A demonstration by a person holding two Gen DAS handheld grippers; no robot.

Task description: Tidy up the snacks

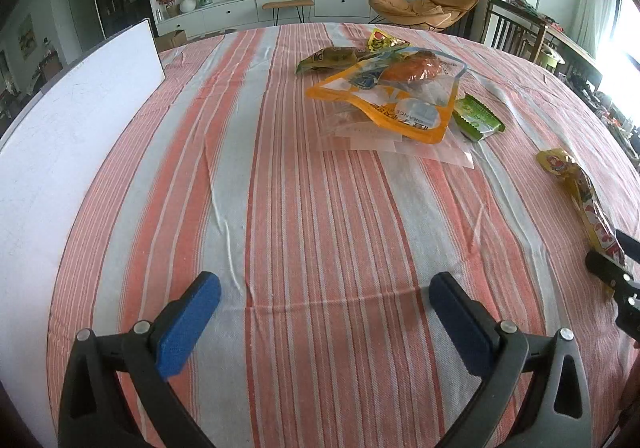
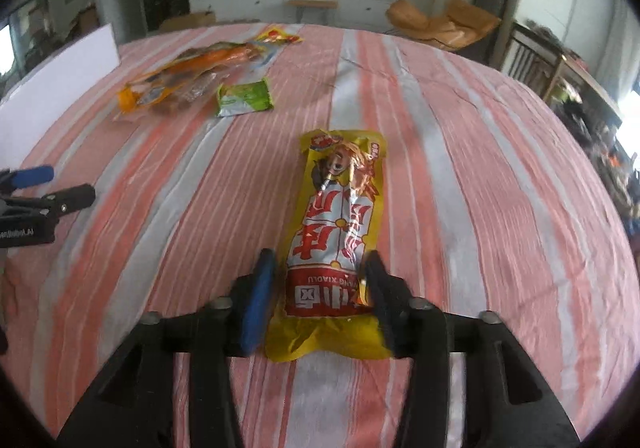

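Observation:
A long yellow and red snack packet (image 2: pixel 340 216) lies flat on the striped tablecloth (image 2: pixel 460 168). Its near end sits between the fingers of my right gripper (image 2: pixel 319 256). The right pad touches the packet's edge, and a narrow gap shows at the left pad, so the jaws stand open around it. In the left wrist view the same packet (image 1: pixel 576 184) lies at the far right, with the right gripper (image 1: pixel 618 256) at its near end. My left gripper (image 1: pixel 325 282) hovers wide open over bare cloth, holding nothing. A pile of snacks with an orange-yellow bag (image 1: pixel 400 88) lies farther back.
In the pile are a green packet (image 1: pixel 478 116), an olive packet (image 1: pixel 324 60), a small yellow packet (image 1: pixel 382 38) and a clear zip bag (image 1: pixel 380 140). A white board (image 1: pixel 60 128) borders the table's left edge. Chairs and a cluttered side table stand to the right.

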